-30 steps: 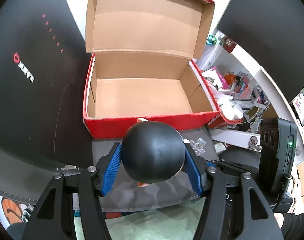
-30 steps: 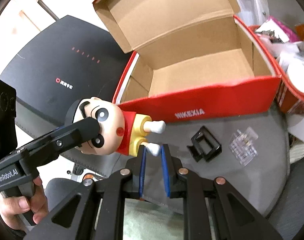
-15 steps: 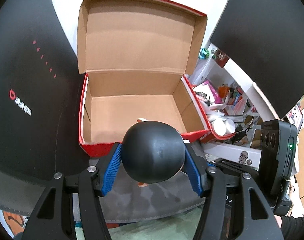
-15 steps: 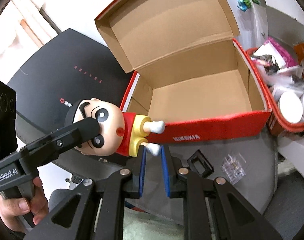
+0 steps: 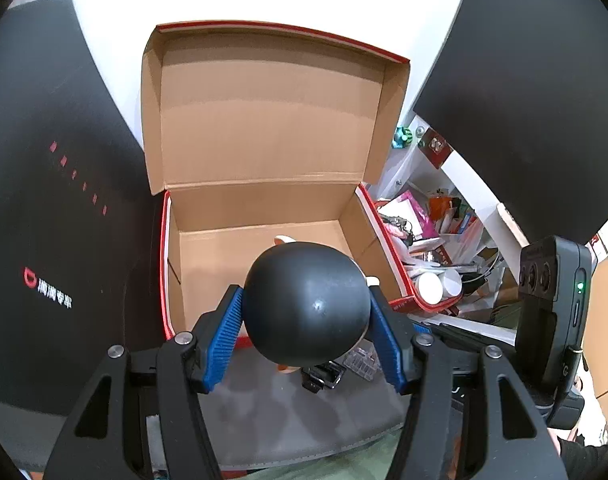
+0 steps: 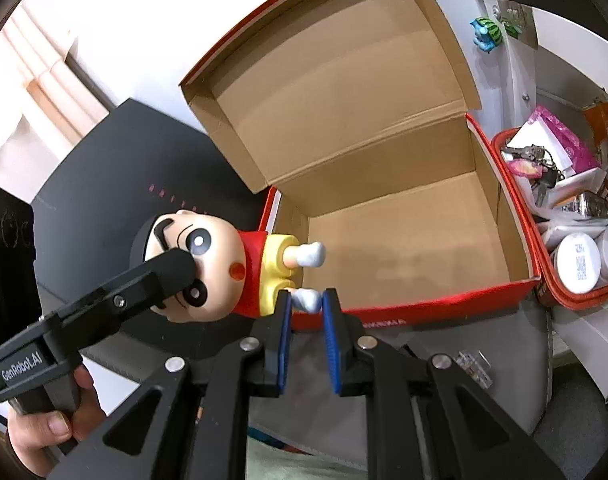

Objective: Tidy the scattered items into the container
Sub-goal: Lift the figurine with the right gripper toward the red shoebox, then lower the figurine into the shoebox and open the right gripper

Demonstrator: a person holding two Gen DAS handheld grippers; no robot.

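Note:
My left gripper (image 5: 304, 322) is shut on the black-haired head of a cartoon boy figure (image 5: 306, 302) and holds it in the air over the front left of the open red cardboard box (image 5: 166, 264). In the right wrist view the figure (image 6: 224, 268), in red shirt and yellow shorts, lies on its side with its feet pointing over the box's (image 6: 432, 306) left front corner. My right gripper (image 6: 307, 310) is almost closed and holds nothing, its tips beside the figure's lower foot. A black clip (image 5: 322, 376) and a clear plastic connector (image 6: 474, 368) lie on the grey mat.
A red basket (image 6: 522, 216) full of small items stands right of the box. A large black flat box (image 5: 52, 208) with red and white markings lies to the left. A black panel (image 5: 524, 80) stands at the back right. The box lid (image 5: 264, 108) stands open behind.
Both grippers have risen and moved toward the box. The figure, held in front of the box a second ago, now hangs over its front left edge.

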